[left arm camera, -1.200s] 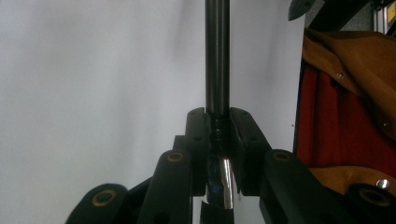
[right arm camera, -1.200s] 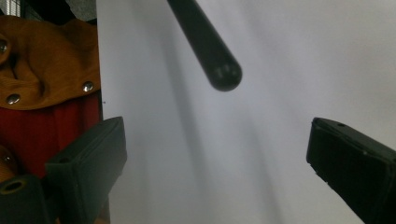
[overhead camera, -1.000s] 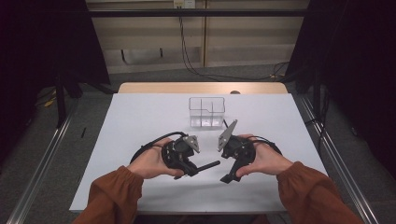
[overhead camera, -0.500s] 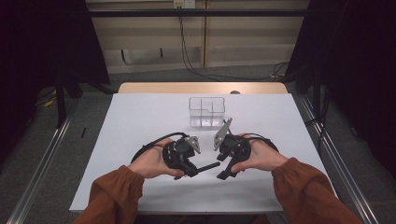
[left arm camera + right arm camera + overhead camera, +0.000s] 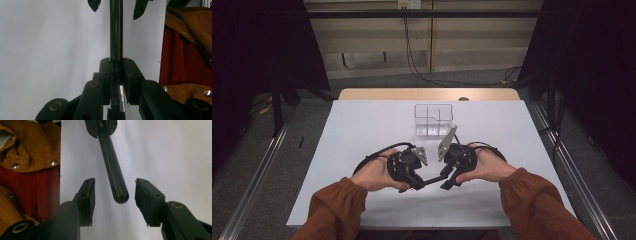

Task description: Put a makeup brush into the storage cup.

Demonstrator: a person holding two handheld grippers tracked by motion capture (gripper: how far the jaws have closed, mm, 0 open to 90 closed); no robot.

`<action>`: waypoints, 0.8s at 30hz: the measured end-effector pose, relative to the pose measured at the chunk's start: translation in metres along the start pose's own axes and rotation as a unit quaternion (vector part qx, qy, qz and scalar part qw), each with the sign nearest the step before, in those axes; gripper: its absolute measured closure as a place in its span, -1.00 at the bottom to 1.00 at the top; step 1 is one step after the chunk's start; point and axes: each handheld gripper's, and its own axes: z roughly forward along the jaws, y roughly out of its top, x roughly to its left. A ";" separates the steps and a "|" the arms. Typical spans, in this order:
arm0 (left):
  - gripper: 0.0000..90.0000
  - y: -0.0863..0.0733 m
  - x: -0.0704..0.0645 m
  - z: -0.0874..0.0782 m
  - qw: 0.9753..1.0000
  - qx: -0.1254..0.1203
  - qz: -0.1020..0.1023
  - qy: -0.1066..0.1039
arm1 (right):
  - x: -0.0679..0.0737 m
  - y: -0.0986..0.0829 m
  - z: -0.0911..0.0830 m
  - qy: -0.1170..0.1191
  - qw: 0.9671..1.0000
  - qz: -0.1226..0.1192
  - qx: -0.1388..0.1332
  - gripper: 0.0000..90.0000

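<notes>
Status: I have the pen [image 5: 116, 30] clamped in the left gripper [image 5: 421, 181], jaws closed tight on its clip end — the left gripper view shows the pads pinching the black barrel with the silver clip between them. The barrel sticks out over the white table [image 5: 362, 130] toward the right gripper [image 5: 446, 181].

Right gripper [image 5: 114, 202]: jaws wide open, one either side of the pen's rounded free end [image 5: 119, 195]. Pads are apart from the barrel on both sides; no contact that I can see. So the pen tip sits between the jaws but isn't grabbed on that side.

In the high view both hands meet low at the near middle of the table, pen bridging the two grippers. The clear box with compartments [image 5: 433, 120] stands further back, well apart from the pen. It looks empty, though I can't be sure through the clear walls.

My read: pickup is done, second grip is lined up, not closed. Left to do: close the right jaws on the free end, then either pull the pen apart or hand it over. Can't tell which. Nothing has gone in the box.
</notes>
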 end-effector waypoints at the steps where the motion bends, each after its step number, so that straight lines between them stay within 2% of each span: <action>1: 0.75 0.000 0.000 0.000 1.000 -0.003 -0.002 0.001 | 0.001 0.001 0.001 -0.002 1.000 -0.002 0.003 0.25; 11: 0.75 0.000 -0.001 0.000 1.000 -0.004 -0.003 0.001 | 0.000 0.004 0.002 0.000 1.000 -0.011 -0.005 0.48; 12: 0.75 0.000 -0.001 0.000 1.000 -0.004 -0.003 0.001 | 0.000 0.004 0.002 0.000 1.000 -0.011 -0.005 0.48; 13: 0.75 0.001 0.000 0.000 1.000 0.002 0.005 0.001 | -0.001 0.004 0.003 0.002 1.000 -0.012 -0.004 0.48; 15: 0.75 0.001 -0.001 0.001 1.000 -0.001 -0.001 0.001 | 0.000 0.005 0.004 0.005 1.000 -0.012 -0.006 0.50; 19: 0.75 0.001 0.000 -0.002 1.000 -0.009 0.002 0.001 | 0.000 0.006 0.005 0.008 1.000 -0.016 -0.010 0.57; 24: 0.75 -0.001 -0.002 -0.001 1.000 -0.004 0.002 0.004 | 0.000 0.008 0.007 0.011 1.000 -0.017 -0.010 0.62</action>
